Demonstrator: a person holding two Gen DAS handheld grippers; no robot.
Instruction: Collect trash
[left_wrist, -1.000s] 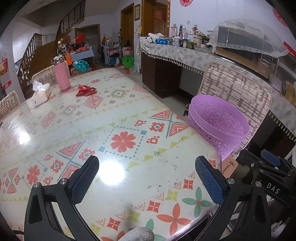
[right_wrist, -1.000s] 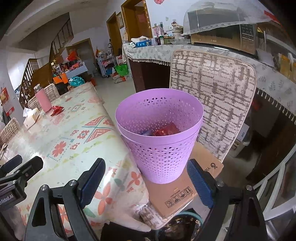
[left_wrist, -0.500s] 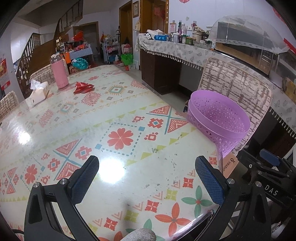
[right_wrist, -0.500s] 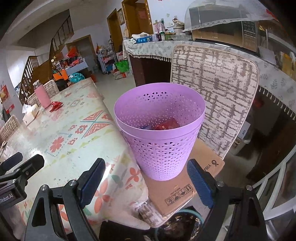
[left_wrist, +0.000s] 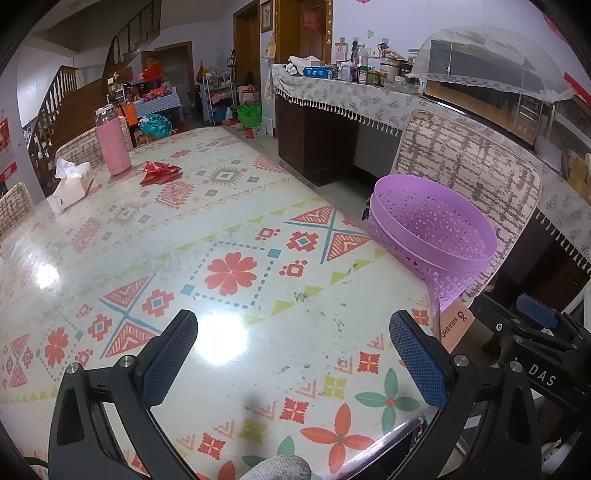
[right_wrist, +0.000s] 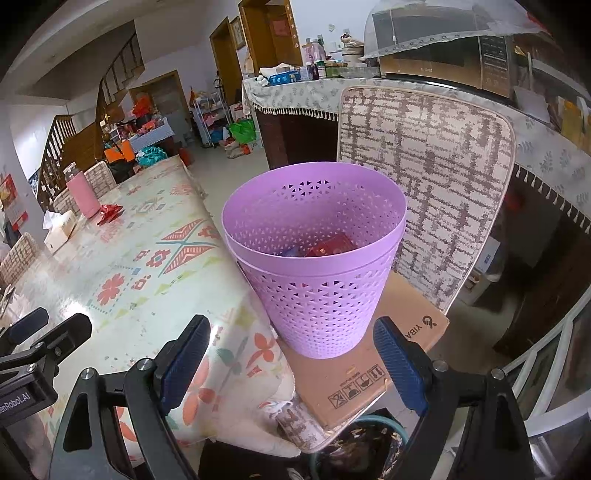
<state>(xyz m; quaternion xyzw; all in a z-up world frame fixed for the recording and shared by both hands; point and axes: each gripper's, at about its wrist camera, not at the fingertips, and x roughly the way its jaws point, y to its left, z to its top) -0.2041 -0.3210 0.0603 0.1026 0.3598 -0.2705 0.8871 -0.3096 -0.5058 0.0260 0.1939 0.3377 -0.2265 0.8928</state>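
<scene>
**Jaws spread, both empty: reaching the last wrapper**

Both the left gripper (left_wrist: 293, 354) and right gripper (right_wrist: 291, 354) stand wide apart, holding nothing. Beside the table (left_wrist: 229, 229) stands the purple bin (right_wrist: 314, 258). Far off lies the red wrapper (left_wrist: 159, 172), just beside the pink bottle (left_wrist: 112, 146); approach low, pinching its crumpled middle.

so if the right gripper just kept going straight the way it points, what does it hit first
Most likely the purple basket, which sits dead ahead between the open jaws of the right gripper, standing on the cardboard box. Depth is hard to judge.
</scene>
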